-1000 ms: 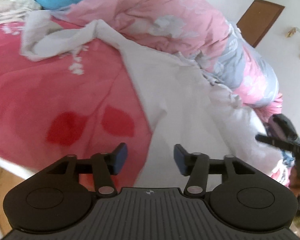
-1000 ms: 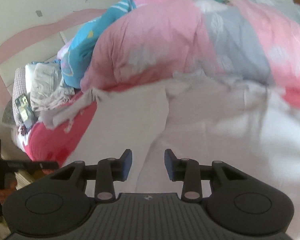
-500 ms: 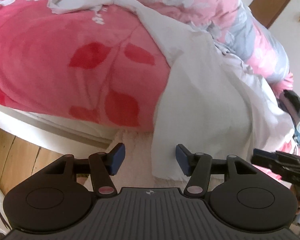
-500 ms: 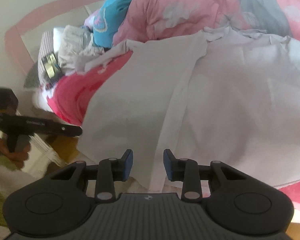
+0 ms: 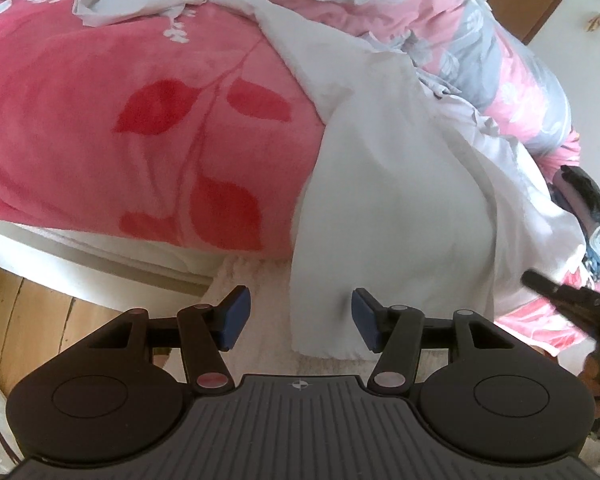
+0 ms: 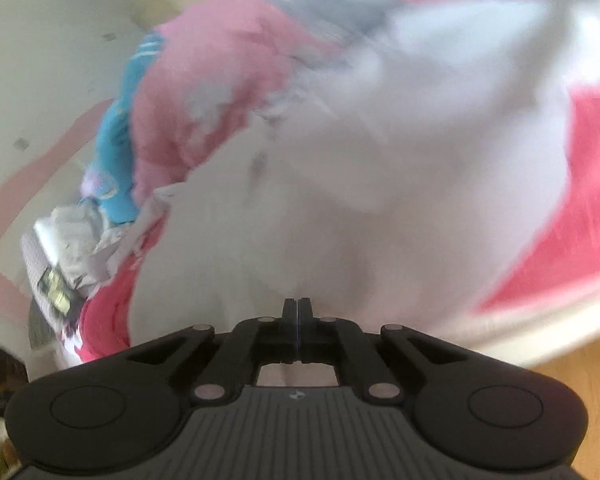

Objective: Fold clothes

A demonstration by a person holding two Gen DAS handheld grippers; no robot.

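Left gripper: jaws stand apart at a middling width, nothing pinched; the blue pads are both clear of cloth.
White garment: spread over the bed ahead of the left gripper, hanging over the bed's near edge; its lower hem hangs between the two pads and a little beyond them, nearer the right pad, with no contact to be seen.
Right gripper: jaws closed fully together, the fingertips meeting on a thin line. The white garment fills the view straight ahead and lies right against the tips; the picture is blurred, and I cannot tell whether any cloth is caught between them.
Right gripper seen from the left wrist: a dark tip at the right edge, beside the garment's hanging side, with part of a hand below it.
Red blanket: leaf-patterned, covering the bed to the left of the left gripper, under the garment's edge.
Pink and grey quilt: bunched up beyond the garment, far ahead.
Wooden floor: below the bed's edge, to the lower left of the left gripper.
Pale rug: under the hanging hem, just ahead of the left pads.
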